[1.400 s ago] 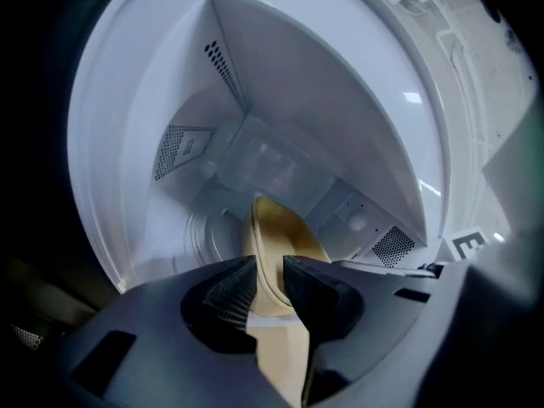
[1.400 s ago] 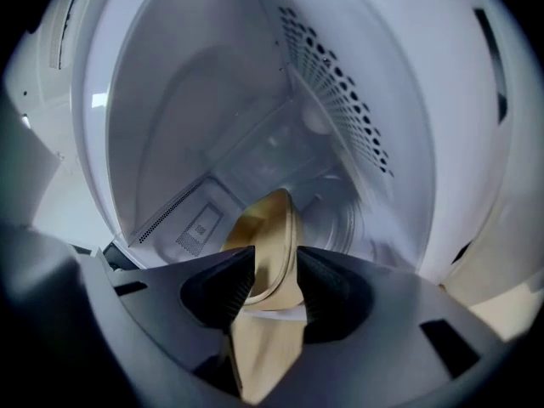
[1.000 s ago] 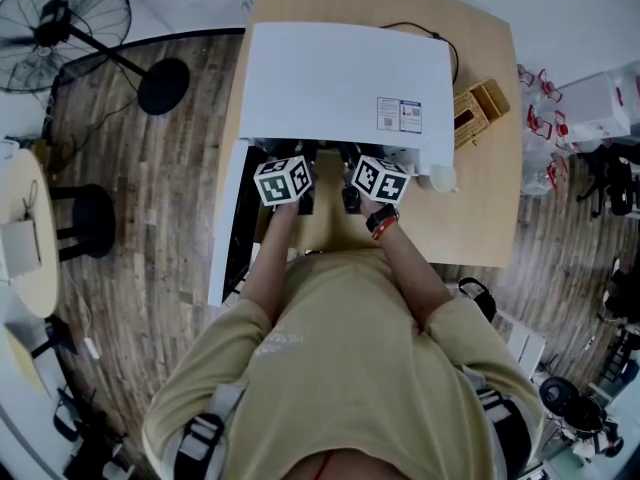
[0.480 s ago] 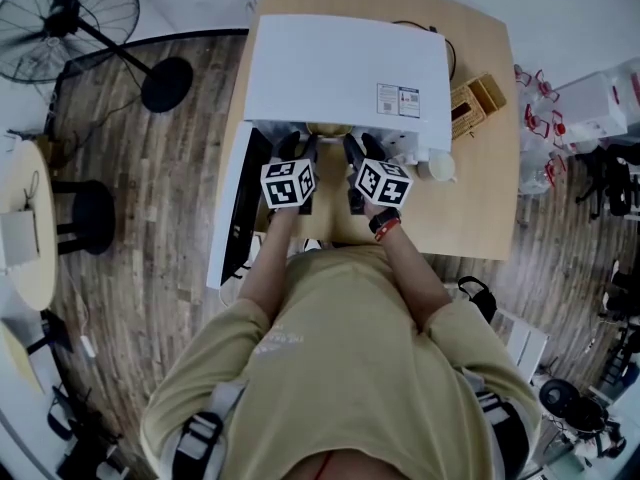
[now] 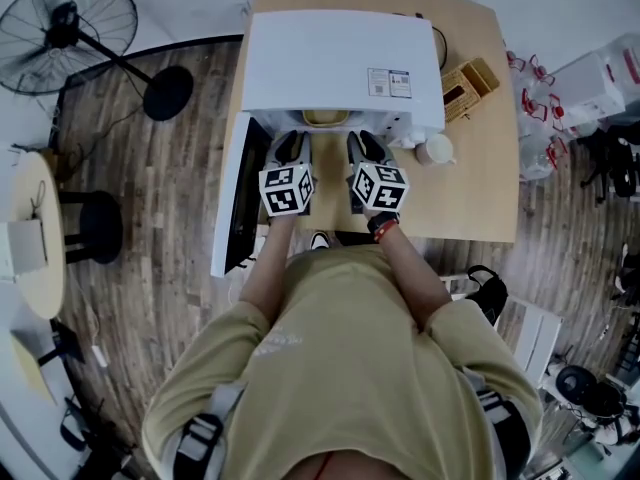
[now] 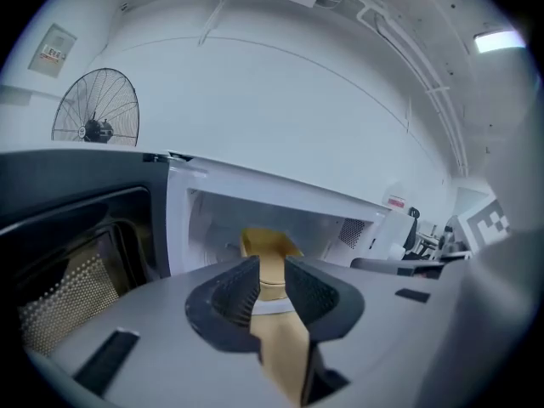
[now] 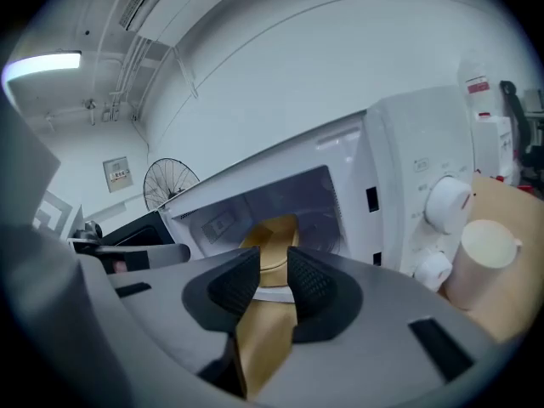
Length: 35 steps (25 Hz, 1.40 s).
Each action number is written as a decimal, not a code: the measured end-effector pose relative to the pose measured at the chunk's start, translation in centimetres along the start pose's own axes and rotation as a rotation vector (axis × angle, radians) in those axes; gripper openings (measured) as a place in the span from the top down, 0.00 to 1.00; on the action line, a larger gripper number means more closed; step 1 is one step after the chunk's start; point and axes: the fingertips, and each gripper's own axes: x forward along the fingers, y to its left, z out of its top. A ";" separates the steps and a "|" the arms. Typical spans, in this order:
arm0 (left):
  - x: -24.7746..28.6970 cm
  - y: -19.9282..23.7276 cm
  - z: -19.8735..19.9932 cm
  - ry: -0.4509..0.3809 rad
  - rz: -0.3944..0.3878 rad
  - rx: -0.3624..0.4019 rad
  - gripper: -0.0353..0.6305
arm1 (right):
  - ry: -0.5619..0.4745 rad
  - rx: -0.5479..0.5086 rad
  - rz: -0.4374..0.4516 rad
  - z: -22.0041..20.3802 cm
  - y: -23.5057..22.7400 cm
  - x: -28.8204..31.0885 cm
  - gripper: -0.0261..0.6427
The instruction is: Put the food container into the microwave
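Observation:
The tan food container sits inside the white microwave, just behind the opening. It also shows in the cavity in the left gripper view and the right gripper view. My left gripper and right gripper are side by side over the wooden table, just in front of the opening. Each gripper's jaws stand a little apart with nothing between them; the table shows through the gap. The left gripper and right gripper both point at the container.
The microwave door hangs open to the left. A white cup stands by the control knobs on the table. A wooden box lies at the back right. A floor fan stands far left.
Both grippers have drawn back out of the microwave toward the person. The container has stayed inside the cavity, free of the jaws.

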 end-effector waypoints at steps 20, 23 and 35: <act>-5.2 -2.2 0.0 -0.095 -0.028 -0.003 0.92 | -0.123 -0.147 -0.040 1.3 2.8 -6.1 0.92; -5.6 -2.4 -0.2 -0.103 -0.032 -0.003 0.92 | -0.110 -0.146 -0.037 0.6 2.9 -6.4 0.92; -5.3 -3.6 -3.6 -0.020 -0.071 0.012 0.91 | -0.053 -0.126 -0.055 -1.8 2.0 -7.1 0.92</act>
